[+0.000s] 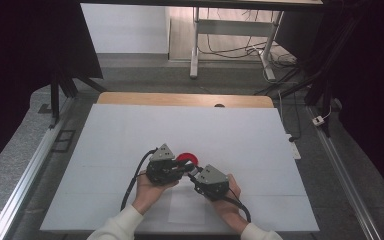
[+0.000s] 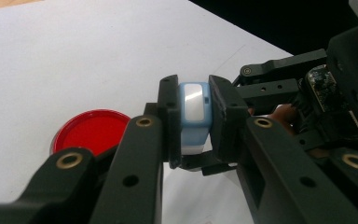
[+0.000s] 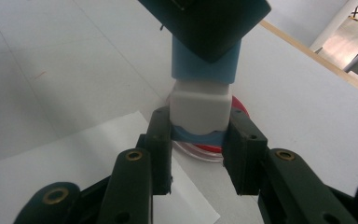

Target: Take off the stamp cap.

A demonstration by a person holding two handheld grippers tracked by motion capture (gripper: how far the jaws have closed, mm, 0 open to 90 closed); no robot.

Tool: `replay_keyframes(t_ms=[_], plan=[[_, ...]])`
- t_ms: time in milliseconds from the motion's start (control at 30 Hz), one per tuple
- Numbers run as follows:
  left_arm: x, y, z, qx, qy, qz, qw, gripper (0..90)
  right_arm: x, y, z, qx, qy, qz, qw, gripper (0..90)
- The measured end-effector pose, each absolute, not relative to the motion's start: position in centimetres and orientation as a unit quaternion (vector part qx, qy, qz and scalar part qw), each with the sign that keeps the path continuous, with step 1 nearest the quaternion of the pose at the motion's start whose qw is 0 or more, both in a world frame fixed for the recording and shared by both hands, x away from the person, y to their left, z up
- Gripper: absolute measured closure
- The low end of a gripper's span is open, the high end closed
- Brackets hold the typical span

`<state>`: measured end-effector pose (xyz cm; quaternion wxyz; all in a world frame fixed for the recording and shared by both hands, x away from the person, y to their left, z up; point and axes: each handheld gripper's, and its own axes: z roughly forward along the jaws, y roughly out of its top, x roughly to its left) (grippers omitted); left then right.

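A small blue-and-white block [image 2: 194, 116] hangs between both grippers just above the table. My left gripper [image 2: 193, 93] is shut on its blue upper part [image 3: 205, 70]. My right gripper [image 3: 199, 126] is shut on its white lower part [image 3: 200, 105], which has a blue rim at the end. In the high view the left gripper [image 1: 180, 169] and the right gripper [image 1: 192, 172] meet tip to tip in front of the person. A round red disc [image 1: 187, 159] lies flat on the table right behind the block, with its clear rim [image 3: 200, 151] below the block.
The table carries a white cover [image 1: 130, 130], with a wooden edge [image 1: 180, 99] at the far side. A loose white sheet [image 1: 187, 210] lies under the hands near the front edge. Metal rails run along both sides, and a desk frame with cables stands beyond.
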<state>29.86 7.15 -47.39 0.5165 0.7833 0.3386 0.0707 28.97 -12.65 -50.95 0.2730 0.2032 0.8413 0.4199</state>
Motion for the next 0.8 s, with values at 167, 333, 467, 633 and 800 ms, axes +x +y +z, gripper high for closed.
replay_keyframes(t_ms=[167,333,467,633,800], plan=[[29.90,7.21,-47.39,0.784,0.338,0.069,0.516,75.8,29.05,-12.69,-50.88,0.194,0.845,0.416,0.274,64.6],[29.87,7.18,-47.43,0.783,0.338,0.072,0.517,75.8,29.20,-12.80,-50.90,0.197,0.845,0.422,0.265,64.6],[29.73,7.15,-47.36,0.781,0.337,0.076,0.520,75.8,29.10,-12.83,-50.93,0.206,0.838,0.431,0.264,64.6],[29.67,7.17,-47.32,0.779,0.338,0.076,0.523,75.8,28.96,-12.84,-50.96,0.211,0.833,0.437,0.266,64.7],[29.70,7.21,-47.33,0.779,0.338,0.074,0.523,75.8,28.96,-12.87,-50.94,0.203,0.834,0.435,0.272,64.7]])
